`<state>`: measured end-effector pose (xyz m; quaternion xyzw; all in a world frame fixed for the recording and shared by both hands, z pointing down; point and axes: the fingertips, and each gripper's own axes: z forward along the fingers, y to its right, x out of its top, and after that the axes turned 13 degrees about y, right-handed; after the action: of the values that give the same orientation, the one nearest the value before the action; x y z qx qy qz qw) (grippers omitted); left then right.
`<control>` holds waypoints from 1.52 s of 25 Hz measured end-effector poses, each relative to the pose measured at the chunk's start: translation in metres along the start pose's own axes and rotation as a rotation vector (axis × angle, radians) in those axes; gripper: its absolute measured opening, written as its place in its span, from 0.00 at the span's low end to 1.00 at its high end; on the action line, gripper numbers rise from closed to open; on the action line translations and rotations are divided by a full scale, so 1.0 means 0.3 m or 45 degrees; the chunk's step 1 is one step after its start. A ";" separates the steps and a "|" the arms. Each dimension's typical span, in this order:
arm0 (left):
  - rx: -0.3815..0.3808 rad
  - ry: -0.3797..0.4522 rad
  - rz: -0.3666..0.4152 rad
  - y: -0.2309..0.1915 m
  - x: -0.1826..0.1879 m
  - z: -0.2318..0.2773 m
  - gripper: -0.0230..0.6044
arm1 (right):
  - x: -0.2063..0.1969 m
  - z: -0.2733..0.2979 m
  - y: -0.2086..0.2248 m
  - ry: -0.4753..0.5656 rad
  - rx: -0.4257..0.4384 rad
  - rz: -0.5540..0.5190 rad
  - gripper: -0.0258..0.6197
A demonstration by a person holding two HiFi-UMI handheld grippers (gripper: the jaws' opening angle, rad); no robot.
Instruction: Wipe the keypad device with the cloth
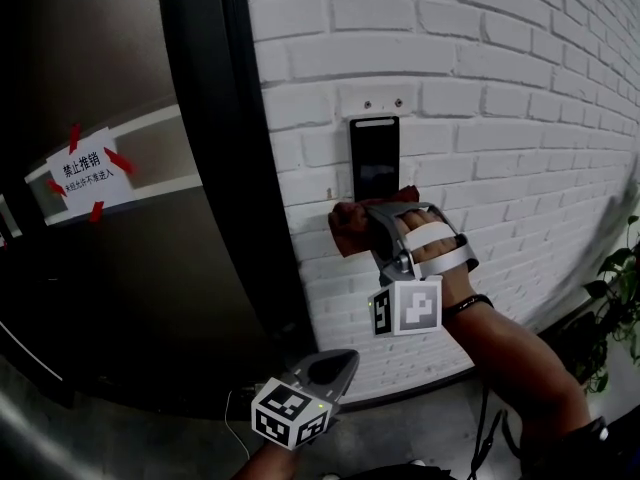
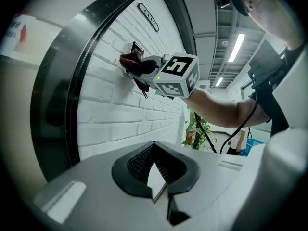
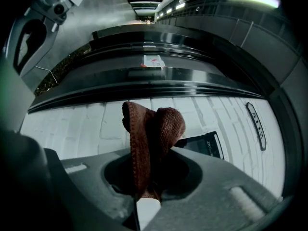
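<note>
The black keypad device (image 1: 373,163) hangs on the white brick wall (image 1: 500,98). A brown cloth (image 1: 349,227) is pressed against the wall just below the device's lower edge, with my right gripper (image 1: 366,220) shut on it. In the right gripper view the cloth (image 3: 151,134) stands bunched up out of the jaws, and the keypad device (image 3: 202,146) shows just to its right. My left gripper (image 1: 336,366) hangs low, away from the wall, its jaws together on nothing. From the left gripper (image 2: 156,189) view I see the cloth (image 2: 134,65) against the wall beside the keypad device (image 2: 136,47).
A dark metal door (image 1: 120,288) with a black frame (image 1: 225,168) stands left of the keypad. A paper sign (image 1: 88,174) is taped to it with red tape. A potted plant (image 1: 618,273) is at the far right. A small oblong plate (image 3: 255,120) is fixed to the wall.
</note>
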<state>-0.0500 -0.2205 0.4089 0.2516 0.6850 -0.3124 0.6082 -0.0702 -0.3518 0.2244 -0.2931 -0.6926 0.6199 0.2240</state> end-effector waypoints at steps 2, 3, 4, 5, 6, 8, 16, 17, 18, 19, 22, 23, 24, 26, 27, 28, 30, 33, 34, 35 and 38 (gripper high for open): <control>0.000 0.003 -0.002 0.001 0.000 -0.001 0.06 | -0.001 -0.002 -0.008 -0.001 0.006 0.004 0.12; 0.000 0.005 -0.003 0.001 0.000 -0.002 0.06 | 0.000 -0.003 -0.012 -0.002 0.010 0.004 0.12; 0.000 0.007 -0.003 0.002 0.000 -0.003 0.06 | 0.000 -0.003 -0.016 -0.003 0.014 0.004 0.12; 0.000 0.008 -0.004 0.003 0.000 -0.003 0.06 | 0.001 -0.004 -0.019 -0.003 0.019 0.003 0.12; -0.001 0.008 -0.004 0.005 0.001 -0.003 0.06 | 0.001 -0.004 -0.022 -0.003 0.024 0.003 0.12; -0.005 0.008 -0.002 0.009 0.002 -0.001 0.06 | -0.004 -0.005 -0.029 -0.008 0.032 0.000 0.12; -0.001 0.008 0.005 0.011 -0.001 -0.014 0.06 | -0.011 -0.009 -0.083 -0.031 0.120 0.018 0.12; 0.000 0.010 0.005 0.011 0.000 -0.015 0.06 | -0.010 -0.006 -0.097 -0.025 0.146 0.027 0.12; 0.000 0.011 0.003 0.013 0.000 -0.017 0.06 | -0.009 -0.005 -0.110 -0.017 0.167 0.036 0.12; -0.001 0.010 0.001 0.016 -0.001 -0.020 0.06 | -0.008 -0.009 -0.120 -0.014 0.182 0.041 0.12; -0.003 0.004 -0.002 0.020 -0.007 -0.027 0.06 | 0.009 -0.040 -0.117 -0.009 0.197 0.050 0.12; -0.002 0.002 -0.003 0.019 -0.008 -0.029 0.06 | 0.017 -0.050 -0.110 -0.004 0.199 0.055 0.12; 0.001 0.003 -0.004 0.017 -0.009 -0.029 0.06 | 0.022 -0.059 -0.103 -0.001 0.199 0.058 0.12; 0.003 0.006 -0.006 0.016 -0.009 -0.027 0.06 | 0.029 -0.078 -0.088 -0.004 0.193 0.060 0.12; 0.002 0.007 -0.006 0.017 -0.010 -0.025 0.06 | 0.030 -0.089 -0.074 -0.006 0.183 0.057 0.12; -0.001 0.006 -0.006 0.018 -0.011 -0.023 0.06 | 0.033 -0.098 -0.054 -0.005 0.167 0.053 0.12; -0.007 -0.003 -0.004 0.021 -0.015 -0.024 0.06 | 0.043 -0.111 0.007 0.004 0.115 0.041 0.12; -0.002 -0.009 -0.007 0.020 -0.016 -0.032 0.06 | 0.067 -0.116 0.138 0.032 -0.001 0.004 0.12; 0.000 -0.007 -0.008 0.018 -0.014 -0.032 0.06 | 0.071 -0.113 0.181 0.038 -0.042 -0.021 0.12; 0.001 -0.005 -0.008 0.016 -0.014 -0.030 0.06 | 0.071 -0.111 0.224 0.033 -0.073 -0.052 0.12; -0.001 -0.001 -0.013 0.020 -0.015 -0.023 0.06 | 0.062 -0.091 0.326 0.005 -0.126 -0.125 0.12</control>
<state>-0.0497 -0.2112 0.4131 0.2475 0.6862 -0.3153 0.6070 -0.0527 -0.3134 0.1302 -0.2707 -0.7356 0.5724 0.2408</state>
